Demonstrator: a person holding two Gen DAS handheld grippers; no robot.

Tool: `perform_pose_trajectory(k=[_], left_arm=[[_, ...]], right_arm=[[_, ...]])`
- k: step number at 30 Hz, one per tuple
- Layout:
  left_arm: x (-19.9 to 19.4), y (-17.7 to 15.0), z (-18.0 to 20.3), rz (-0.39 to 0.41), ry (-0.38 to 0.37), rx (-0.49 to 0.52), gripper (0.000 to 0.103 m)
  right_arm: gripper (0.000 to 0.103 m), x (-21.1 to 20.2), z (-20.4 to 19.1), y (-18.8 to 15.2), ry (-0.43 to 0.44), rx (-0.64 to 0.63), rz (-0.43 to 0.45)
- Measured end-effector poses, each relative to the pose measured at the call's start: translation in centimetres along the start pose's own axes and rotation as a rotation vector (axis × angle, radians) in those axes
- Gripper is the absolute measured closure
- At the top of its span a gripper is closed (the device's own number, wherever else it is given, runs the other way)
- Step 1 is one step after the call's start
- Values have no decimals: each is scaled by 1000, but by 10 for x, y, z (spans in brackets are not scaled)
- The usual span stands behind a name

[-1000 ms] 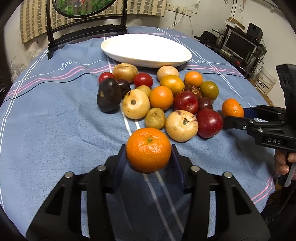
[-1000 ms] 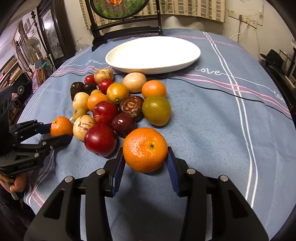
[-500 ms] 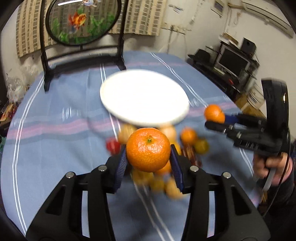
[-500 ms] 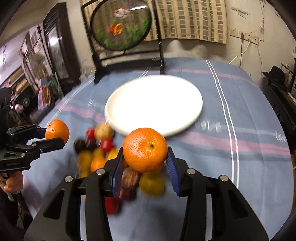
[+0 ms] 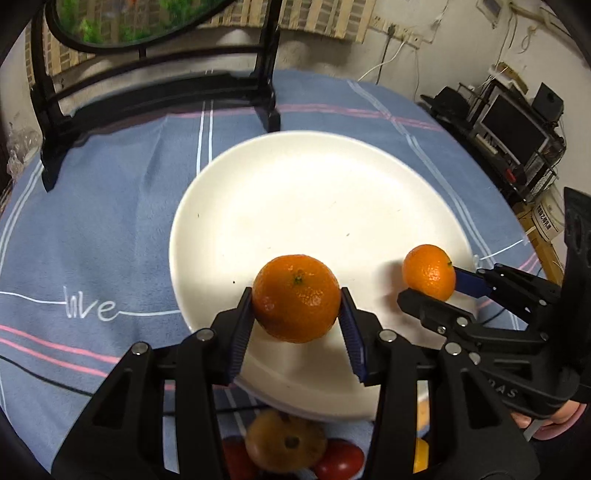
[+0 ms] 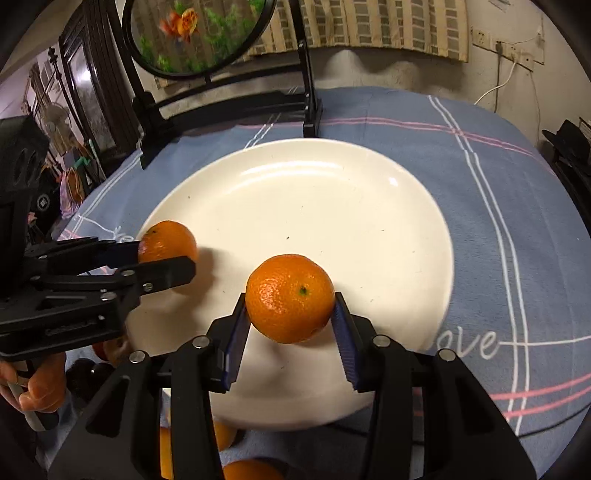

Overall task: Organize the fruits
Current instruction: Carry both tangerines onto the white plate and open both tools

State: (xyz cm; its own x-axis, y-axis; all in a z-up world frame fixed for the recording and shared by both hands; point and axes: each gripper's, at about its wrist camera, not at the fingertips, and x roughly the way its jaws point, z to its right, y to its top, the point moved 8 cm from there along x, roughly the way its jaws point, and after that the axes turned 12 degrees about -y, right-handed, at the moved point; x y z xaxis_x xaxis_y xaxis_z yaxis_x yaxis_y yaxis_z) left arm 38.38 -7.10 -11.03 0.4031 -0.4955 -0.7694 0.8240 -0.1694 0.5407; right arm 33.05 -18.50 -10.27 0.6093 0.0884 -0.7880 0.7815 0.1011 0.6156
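2 mandarins, both held above the white plate [image 5: 280,192]: left mandarin [image 5: 296,297] clamped btwn pads of left tool [image 5: 296,314], right mandarin [image 6: 290,297] clamped in right tool [image 6: 290,314]. Both tools partly open, gripping fruit. Plate sits on blue striped tabletop [image 5: 92,221]; other fruits [image 5: 286,439] near its front rim.

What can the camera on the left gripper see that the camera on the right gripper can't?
Only the left wrist view shows a black shelf with a dark screen by the wall, and a brownish round fruit with red fruits below the plate.

Only the right wrist view shows the orange goldfish picture in a round black frame and a person's fingers holding the other handle.

Both show the round white plate on the blue striped tablecloth, and two orange mandarins, one clamped in the left gripper, one in the right gripper.
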Motion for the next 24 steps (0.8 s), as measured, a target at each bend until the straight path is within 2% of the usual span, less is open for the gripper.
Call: perform_pose_trajectory(k=[3, 5, 6, 7, 10, 12, 13, 14, 20, 24], left_arm=[[4, 0, -4, -23, 4, -11, 57], [5, 0, -3, -41, 24, 1, 55], [5, 0, -4, -49, 28, 2, 52], [2, 0, -4, -51, 25, -2, 41], [-26, -2, 4, 14, 8, 2, 33], [-52, -8, 12, 63, -1, 23, 26], [-71, -15, 17, 99, 3, 36, 18], [-82, -20, 19, 117, 9, 44, 16], [-145, -94, 36, 216, 11, 73, 9], [-150, -151, 40, 206, 28, 80, 9]], right_arm=[[58, 6, -2, -1, -5, -23, -13], [53, 9, -5, -4, 5, -34, -40], [46, 8, -6, -4, 8, -34, -44], [43, 6, -6, -4, 3, -34, -45], [43, -18, -4, -3, -15, -26, -5], [43, -45, -1, -7, -27, -18, 43], [43, -55, 0, -11, -32, -15, 56], [43, -69, 2, -18, -34, -7, 66], [43, -118, 13, -78, -53, 48, 96], [43, -131, 13, -121, -60, 59, 84]])
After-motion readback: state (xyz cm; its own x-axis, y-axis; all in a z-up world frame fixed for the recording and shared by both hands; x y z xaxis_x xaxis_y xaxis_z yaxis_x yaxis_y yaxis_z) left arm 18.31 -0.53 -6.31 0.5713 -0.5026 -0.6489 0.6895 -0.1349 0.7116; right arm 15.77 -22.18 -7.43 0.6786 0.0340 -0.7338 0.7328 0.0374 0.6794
